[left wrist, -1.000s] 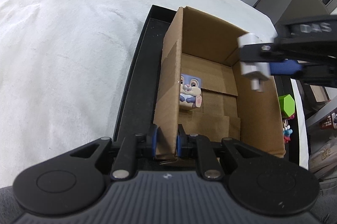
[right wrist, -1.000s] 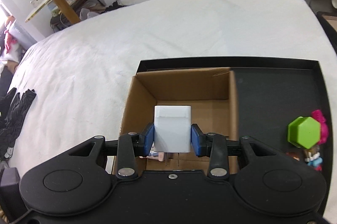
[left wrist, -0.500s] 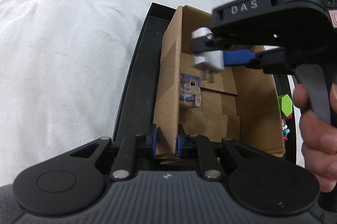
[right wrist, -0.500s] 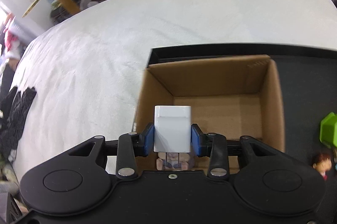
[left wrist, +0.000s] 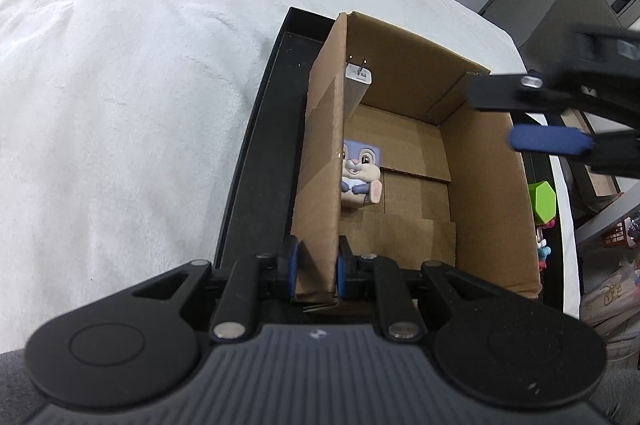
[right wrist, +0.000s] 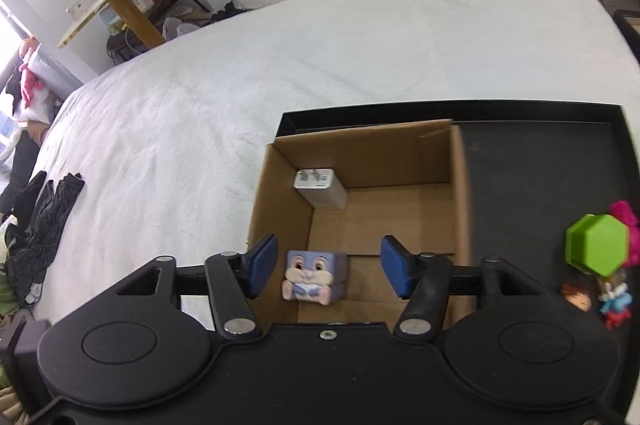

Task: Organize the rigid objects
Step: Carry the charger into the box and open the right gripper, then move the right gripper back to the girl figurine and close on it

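- The cardboard box point(right wrist: 384, 185) stands in the black tray point(right wrist: 540, 153) on the white bed point(right wrist: 240, 85); the left gripper point(left wrist: 316, 265) is clenched on the box's near wall.
- The right gripper point(right wrist: 328, 265) has just been opening, and nothing is between its pads now. The white charger point(right wrist: 320, 187) it carried a second ago now leans in the box's far corner, prongs up: one more item stowed.
- The rabbit cube point(right wrist: 314, 275) lies on the box floor.
- Only the right wrist view shows the figurines point(right wrist: 612, 293) beside the green hexagon block point(right wrist: 598, 249), still unsorted on the tray.
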The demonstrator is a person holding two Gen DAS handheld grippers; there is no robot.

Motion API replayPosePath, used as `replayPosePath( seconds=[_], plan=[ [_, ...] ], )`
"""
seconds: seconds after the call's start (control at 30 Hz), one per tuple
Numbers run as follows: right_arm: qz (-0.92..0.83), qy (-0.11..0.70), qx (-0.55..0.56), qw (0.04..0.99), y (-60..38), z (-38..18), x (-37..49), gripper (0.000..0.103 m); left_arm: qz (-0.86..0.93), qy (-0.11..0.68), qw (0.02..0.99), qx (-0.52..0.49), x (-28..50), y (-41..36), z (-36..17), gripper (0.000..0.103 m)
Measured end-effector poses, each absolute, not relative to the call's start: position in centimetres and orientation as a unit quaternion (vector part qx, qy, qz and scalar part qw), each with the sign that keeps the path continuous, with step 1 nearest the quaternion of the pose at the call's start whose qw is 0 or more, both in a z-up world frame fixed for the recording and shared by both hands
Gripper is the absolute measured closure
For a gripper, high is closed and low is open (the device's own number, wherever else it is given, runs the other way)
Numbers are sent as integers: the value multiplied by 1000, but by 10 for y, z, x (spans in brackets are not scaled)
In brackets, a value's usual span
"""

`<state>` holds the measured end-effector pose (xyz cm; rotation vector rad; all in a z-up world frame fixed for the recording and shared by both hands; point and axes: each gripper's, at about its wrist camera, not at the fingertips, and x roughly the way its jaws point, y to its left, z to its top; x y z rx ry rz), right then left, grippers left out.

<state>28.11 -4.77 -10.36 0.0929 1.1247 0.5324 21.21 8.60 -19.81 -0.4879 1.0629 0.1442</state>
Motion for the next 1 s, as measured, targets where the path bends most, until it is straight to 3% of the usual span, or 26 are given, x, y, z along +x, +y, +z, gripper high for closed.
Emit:
replayPosePath(
  seconds=[1.0],
  plan=[
    [178,505,72,841,-175,-89,265,28,89,502,832,-219,213,78,-195,87]
  ],
)
